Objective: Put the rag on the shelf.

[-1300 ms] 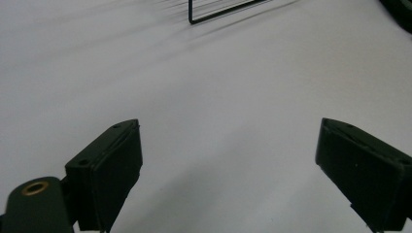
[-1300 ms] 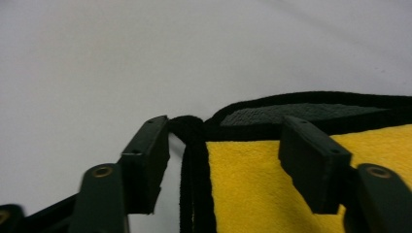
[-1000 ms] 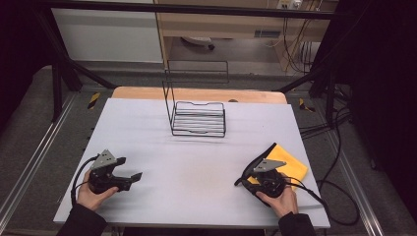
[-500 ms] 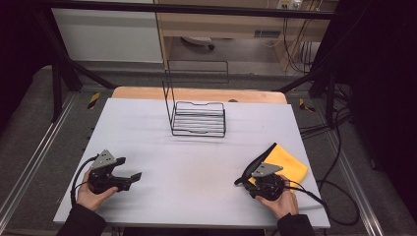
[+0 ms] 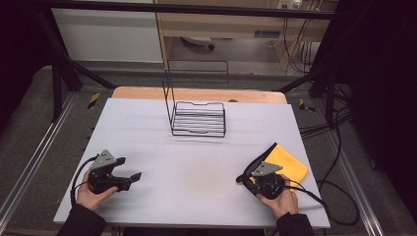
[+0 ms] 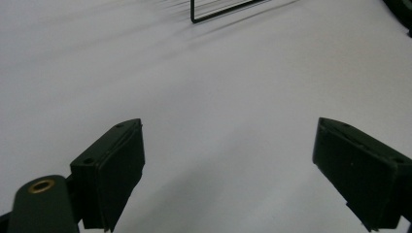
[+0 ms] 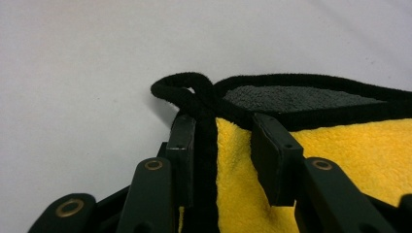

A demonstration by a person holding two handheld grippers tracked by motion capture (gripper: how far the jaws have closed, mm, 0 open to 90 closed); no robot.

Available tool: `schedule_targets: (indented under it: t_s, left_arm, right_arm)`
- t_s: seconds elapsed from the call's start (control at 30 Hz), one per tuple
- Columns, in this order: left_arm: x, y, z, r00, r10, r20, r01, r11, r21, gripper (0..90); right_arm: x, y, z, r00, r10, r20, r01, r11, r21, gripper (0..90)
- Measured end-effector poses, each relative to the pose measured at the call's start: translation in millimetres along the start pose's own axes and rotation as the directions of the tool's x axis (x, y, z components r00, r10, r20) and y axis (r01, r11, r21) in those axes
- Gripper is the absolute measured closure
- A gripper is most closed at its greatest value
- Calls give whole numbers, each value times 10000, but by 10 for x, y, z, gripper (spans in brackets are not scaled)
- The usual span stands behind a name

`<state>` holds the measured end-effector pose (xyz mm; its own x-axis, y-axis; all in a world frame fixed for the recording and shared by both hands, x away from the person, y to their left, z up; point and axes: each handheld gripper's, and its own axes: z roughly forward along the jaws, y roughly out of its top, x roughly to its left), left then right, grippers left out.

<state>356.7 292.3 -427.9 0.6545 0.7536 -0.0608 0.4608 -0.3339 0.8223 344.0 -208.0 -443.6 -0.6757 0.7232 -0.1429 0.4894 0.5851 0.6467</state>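
Observation:
A yellow cloth (image 5: 291, 165) with black trim and a dark grey underside lies at the table's right edge, its near left border lifted and turned over. My right gripper (image 5: 251, 175) sits at that border. In the right gripper view the jaws (image 7: 223, 131) have just been closing, and they now hold a fold of the yellow cloth (image 7: 340, 155): one pad is against the black trim, the other against the yellow pile. My left gripper (image 5: 130, 167) rests at the table's front left, open wide (image 6: 228, 141) with only bare tabletop between its fingers.
A black wire rack (image 5: 199, 118) with a tall back frame stands at the middle rear of the grey-white table (image 5: 196, 162); its lower edge (image 6: 218, 9) shows far ahead of the left gripper. Cables hang off the table's right side.
The right gripper's jaws stand closer together on the cloth's lifted border than half a second ago. Neither hand has moved.

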Motion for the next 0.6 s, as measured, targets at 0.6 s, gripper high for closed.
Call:
schedule_targets:
  t_s: [0.6]
  left_arm:
    - [4, -3, -3, 10000, 20, 0, -20, 10000, 40, 119]
  right_arm:
    - [-28, -80, -55, 9994, 93, 348, -97, 9999, 101, 677]
